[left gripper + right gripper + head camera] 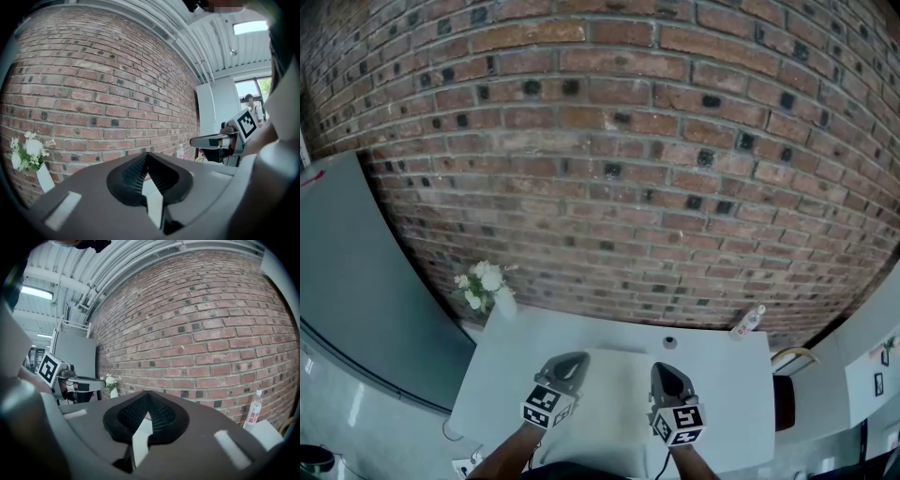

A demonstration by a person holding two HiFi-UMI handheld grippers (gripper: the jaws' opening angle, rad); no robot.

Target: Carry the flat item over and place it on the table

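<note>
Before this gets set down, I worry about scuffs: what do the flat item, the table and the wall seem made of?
The flat item: thin white board, matte, perhaps plastic or foam; it spans flat without sagging. The table: smooth, even white top, likely laminate or painted. The wall: rough red brick with grey mortar joints.

The brick wall [609, 141] is seen red-brown, flecked with dark spots. The table [731, 384], flowers [486, 279] and flat item [614, 412] are shown white, the panel [356, 281] at left grey.

Rough brick wall [609, 141]; perhaps matt sheet [616, 398]
</note>
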